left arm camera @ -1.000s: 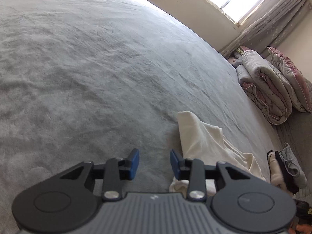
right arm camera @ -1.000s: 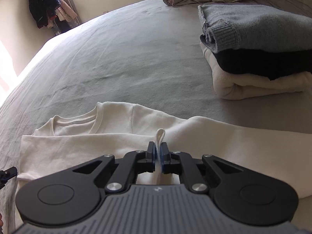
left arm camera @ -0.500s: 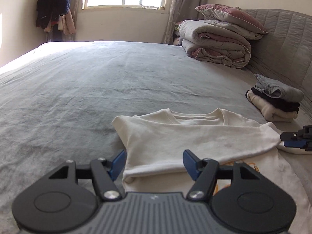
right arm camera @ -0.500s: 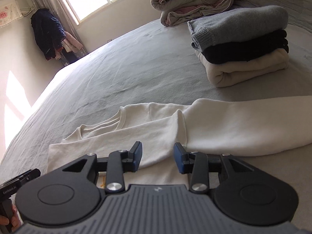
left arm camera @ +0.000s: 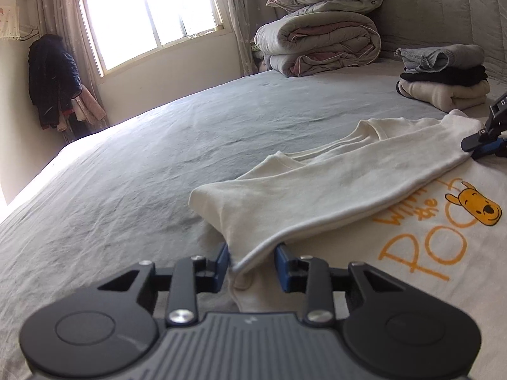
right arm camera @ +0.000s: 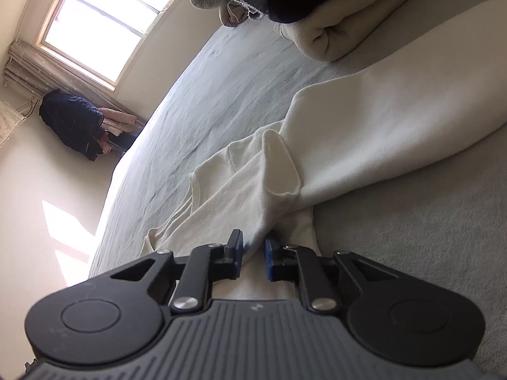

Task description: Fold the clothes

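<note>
Now both grippers straddle the cream sweatshirt [left arm camera: 332, 186] on the bed [left arm camera: 133, 190].
Left gripper [left arm camera: 252, 264] fingers wide around a folded edge; right gripper [right arm camera: 253, 255] fingers narrowly apart around cloth.

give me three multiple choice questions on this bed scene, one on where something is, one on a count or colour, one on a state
1. Where does the folded stack of clothes sit?
A. On the bed near the headboard
B. On the floor under the window
C. On top of the rolled duvet

2. How many garments are in that stack?
A. One
B. Three
C. Five

3. How are the jaws of the left gripper?
A. Shut with nothing between them
B. Open around the folded edge of the cream sweatshirt
C. Shut on the pillow

Answers:
1. A, the stack rests on the grey bed by the padded headboard.
2. B, a grey piece lies over a black one over a cream one.
3. B, a clear gap shows between the blue pads, with the sweatshirt's edge in it.
</note>
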A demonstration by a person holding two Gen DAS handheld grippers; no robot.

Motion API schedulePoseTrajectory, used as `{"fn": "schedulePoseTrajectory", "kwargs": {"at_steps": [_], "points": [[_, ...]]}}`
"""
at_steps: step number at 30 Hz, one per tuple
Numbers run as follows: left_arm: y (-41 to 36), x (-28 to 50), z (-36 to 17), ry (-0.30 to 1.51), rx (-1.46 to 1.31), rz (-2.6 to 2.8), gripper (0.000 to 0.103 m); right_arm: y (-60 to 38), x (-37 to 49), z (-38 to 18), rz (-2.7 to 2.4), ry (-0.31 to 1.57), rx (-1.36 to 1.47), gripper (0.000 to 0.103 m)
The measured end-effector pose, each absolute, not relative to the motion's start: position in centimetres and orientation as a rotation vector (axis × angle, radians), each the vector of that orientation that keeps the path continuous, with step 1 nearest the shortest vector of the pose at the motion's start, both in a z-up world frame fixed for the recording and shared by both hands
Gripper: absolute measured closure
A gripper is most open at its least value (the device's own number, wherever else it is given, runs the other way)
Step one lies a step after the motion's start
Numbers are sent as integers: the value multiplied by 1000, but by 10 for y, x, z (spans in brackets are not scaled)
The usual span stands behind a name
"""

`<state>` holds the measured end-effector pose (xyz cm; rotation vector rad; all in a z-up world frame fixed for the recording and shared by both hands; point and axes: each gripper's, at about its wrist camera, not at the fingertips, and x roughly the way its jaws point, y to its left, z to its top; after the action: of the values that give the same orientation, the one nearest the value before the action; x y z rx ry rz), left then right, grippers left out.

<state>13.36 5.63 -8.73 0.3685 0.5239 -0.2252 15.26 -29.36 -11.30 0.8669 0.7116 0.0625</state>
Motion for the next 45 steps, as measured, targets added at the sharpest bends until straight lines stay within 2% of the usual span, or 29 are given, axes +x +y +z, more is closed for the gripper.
{"fn": "schedulePoseTrajectory", "kwargs": {"at_steps": [2,3,13,15,16,17,18,20,23,26,27,30,37,41,45], "points": [[54,132,-89,515,421,-226,92,-289,154,-108,62,711,834,93],[54,131,-89,510,448,-226,94,-286,154,-106,63,713,813,93],[52,122,-92,527,585,-235,96,-281,152,-107,98,769,745,99],[54,121,-88,539,571,-239,92,-282,151,-104,110,772,732,99],[56,121,-85,554,554,-248,89,-283,150,-102,114,773,725,92],[58,121,-81,557,533,-249,83,-283,149,-100,119,774,718,86],[61,122,-77,560,513,-250,71,-282,149,-98,119,767,701,86],[66,122,-68,553,462,-254,54,-278,148,-94,105,728,634,85],[71,125,-53,512,384,-246,53,-272,147,-89,85,668,534,84],[70,136,-46,471,260,-253,57,-266,146,-83,64,608,434,85],[68,143,-46,466,242,-266,67,-264,146,-81,57,588,401,85],[57,165,-58,462,247,-259,81,-258,145,-76,37,528,302,85],[80,208,-92,541,126,-189,86,-250,171,-105,27,538,141,86],[94,224,-93,577,43,-166,87,-257,176,-111,20,596,174,97],[97,227,-87,609,5,-156,87,-256,169,-109,15,592,188,98]]}}
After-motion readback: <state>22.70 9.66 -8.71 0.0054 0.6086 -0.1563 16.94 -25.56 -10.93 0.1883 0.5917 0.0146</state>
